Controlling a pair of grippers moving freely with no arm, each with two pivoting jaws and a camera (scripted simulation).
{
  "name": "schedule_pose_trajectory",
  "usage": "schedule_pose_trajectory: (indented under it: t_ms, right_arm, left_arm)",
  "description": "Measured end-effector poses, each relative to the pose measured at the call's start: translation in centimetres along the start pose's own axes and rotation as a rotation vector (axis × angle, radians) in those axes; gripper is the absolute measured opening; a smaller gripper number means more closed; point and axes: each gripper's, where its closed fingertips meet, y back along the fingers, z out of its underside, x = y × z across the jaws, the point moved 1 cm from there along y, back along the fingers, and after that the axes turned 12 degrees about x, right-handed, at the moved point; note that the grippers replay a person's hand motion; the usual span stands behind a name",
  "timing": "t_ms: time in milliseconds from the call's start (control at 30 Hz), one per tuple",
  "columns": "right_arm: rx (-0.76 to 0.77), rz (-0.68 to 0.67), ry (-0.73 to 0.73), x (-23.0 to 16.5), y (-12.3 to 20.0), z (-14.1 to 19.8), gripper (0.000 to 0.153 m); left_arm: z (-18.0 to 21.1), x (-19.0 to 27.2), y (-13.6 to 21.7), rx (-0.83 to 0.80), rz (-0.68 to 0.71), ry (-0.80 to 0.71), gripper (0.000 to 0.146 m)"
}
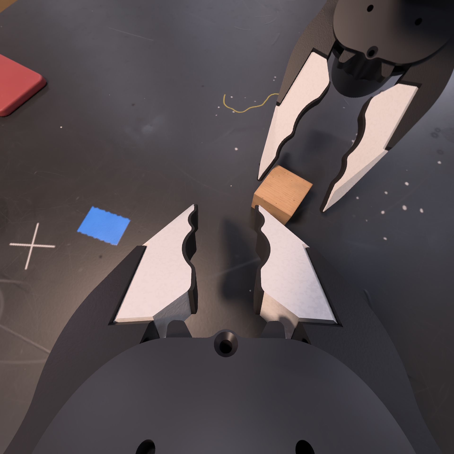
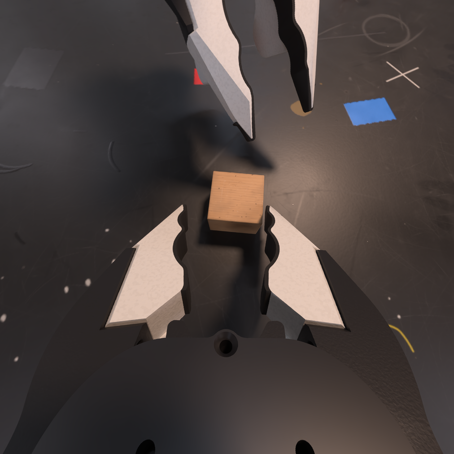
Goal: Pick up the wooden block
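Observation:
A small wooden block (image 1: 282, 192) sits on the dark table. In the right wrist view the wooden block (image 2: 236, 200) lies just ahead of my right gripper (image 2: 226, 208), centred on the gap between its open fingertips. My right gripper also shows in the left wrist view (image 1: 291, 194), coming down from the upper right with a fingertip on either side of the block. My left gripper (image 1: 225, 207) is open and empty; the block is just beyond its right fingertip. In the right wrist view my left gripper (image 2: 278, 124) hangs above and beyond the block.
A red flat pad (image 1: 17, 86) lies at the far left. A blue tape patch (image 1: 104, 225), a white chalk cross (image 1: 32, 245) and a yellow thread (image 1: 248, 104) mark the table. The blue patch (image 2: 369, 111) and cross (image 2: 403, 74) also show at the right.

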Motion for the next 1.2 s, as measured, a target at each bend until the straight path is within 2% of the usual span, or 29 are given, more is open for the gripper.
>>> schedule_pose_trajectory:
  t_ms: [200, 267, 333, 500, 667, 767, 833, 1000, 1067, 1200]
  right_arm:
    - [-0.039, 0.064, -0.004, 0.5, -1.1, 0.3, 0.066]
    - [-0.040, 0.079, -0.012, 0.7, -1.2, 0.2, 0.060]
    - [-0.042, 0.088, -0.016, 0.8, -1.1, 0.2, 0.047]
    - [-0.036, 0.073, -0.021, 0.7, -1.0, 0.1, 0.047]
    - [0.036, -0.022, -0.031, -0.8, -0.2, -1.0, 0.047]
    - [0.068, -0.159, -0.010, -3.8, 0.8, -1.7, 0.047]
    - [0.036, -0.214, 0.029, -5.7, 1.0, -1.7, 0.047]
    - [-0.083, -0.257, 0.102, -9.7, 0.8, -0.8, 0.047]
    - [-0.105, -0.253, 0.135, -10.1, 0.5, -0.2, 0.047]
    - [-0.136, -0.257, 0.110, -10.0, 0.4, 0.5, 0.047]
  left_arm:
    - [0.1, -0.8, 0.2, 0.008, -0.033, 0.027, 0.046]
    - [0.0, -1.1, 0.3, 0.016, -0.041, 0.034, 0.046]
    - [0.0, -1.2, 0.4, 0.021, -0.049, 0.038, 0.045]
    - [0.1, -1.4, 0.4, 0.019, -0.059, 0.036, 0.045]
    - [0.1, -1.7, 0.5, 0.024, -0.072, 0.039, 0.045]
    - [0.1, -1.9, 0.6, 0.033, -0.074, 0.046, 0.045]
    - [0.1, -1.9, 0.5, 0.034, -0.075, 0.043, 0.045]
    - [0.2, -2.0, 0.2, 0.056, -0.074, 0.010, 0.043]
    - [0.3, -2.1, 0.1, 0.061, -0.073, 0.016, 0.042]
    - [0.3, -2.1, 0.1, 0.058, -0.073, 0.013, 0.042]
